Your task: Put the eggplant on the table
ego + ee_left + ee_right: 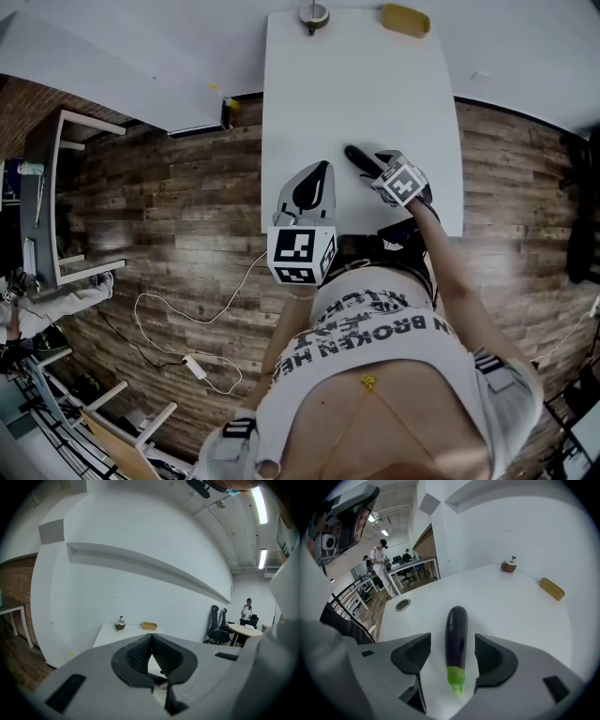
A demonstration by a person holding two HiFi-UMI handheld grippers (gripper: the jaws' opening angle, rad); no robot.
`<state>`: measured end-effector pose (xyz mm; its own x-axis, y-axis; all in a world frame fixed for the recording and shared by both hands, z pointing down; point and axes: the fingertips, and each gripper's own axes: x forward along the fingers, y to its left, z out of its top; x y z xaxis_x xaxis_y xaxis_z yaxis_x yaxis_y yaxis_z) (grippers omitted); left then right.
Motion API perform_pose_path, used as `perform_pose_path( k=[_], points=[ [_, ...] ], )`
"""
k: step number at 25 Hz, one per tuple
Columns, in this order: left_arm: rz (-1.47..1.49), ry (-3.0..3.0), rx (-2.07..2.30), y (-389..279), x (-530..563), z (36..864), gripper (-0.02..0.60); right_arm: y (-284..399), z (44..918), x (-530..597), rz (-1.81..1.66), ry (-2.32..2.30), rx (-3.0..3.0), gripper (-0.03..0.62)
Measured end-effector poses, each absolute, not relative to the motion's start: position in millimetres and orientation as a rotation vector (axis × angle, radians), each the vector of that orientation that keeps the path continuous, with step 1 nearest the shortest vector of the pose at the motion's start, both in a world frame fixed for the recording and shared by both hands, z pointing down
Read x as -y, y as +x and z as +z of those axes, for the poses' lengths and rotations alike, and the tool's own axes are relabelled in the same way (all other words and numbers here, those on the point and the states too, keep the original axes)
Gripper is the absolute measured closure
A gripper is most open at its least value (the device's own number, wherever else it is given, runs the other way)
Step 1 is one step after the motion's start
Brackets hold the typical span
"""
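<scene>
A dark purple eggplant point(456, 634) with a green stem end lies flat on the white table point(511, 606). It rests between the jaws of my right gripper point(452, 642), which stand open with a gap on both sides of it. In the head view the eggplant point(359, 157) pokes out ahead of the right gripper point(377, 169) near the table's point(375, 84) front right. My left gripper point(322, 171) hangs over the table's front left edge, its jaws shut tip to tip with nothing between them point(150, 639).
At the table's far end stand a small brown bowl-like object point(314, 14) point(508, 566) and a yellow block point(405, 19) point(552, 588). A round cable hole point(402, 604) sits in the tabletop. A white cable point(187, 347) lies on the wooden floor. People and desks stand in the background.
</scene>
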<state>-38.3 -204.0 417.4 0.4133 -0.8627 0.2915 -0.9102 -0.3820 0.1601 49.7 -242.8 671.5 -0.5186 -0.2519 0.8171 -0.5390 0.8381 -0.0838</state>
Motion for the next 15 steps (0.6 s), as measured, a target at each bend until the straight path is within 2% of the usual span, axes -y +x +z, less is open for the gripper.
perform_pose_path(
  k=[13,15],
  points=[
    [0.236,2.376,1.531,-40,205,420,0.583,50,613,256,0.325,0.659,2.240,0.331],
    [0.240,2.381,1.526,-39,207,420,0.583,50,603,257,0.303,0.665,2.254,0.353]
  ],
)
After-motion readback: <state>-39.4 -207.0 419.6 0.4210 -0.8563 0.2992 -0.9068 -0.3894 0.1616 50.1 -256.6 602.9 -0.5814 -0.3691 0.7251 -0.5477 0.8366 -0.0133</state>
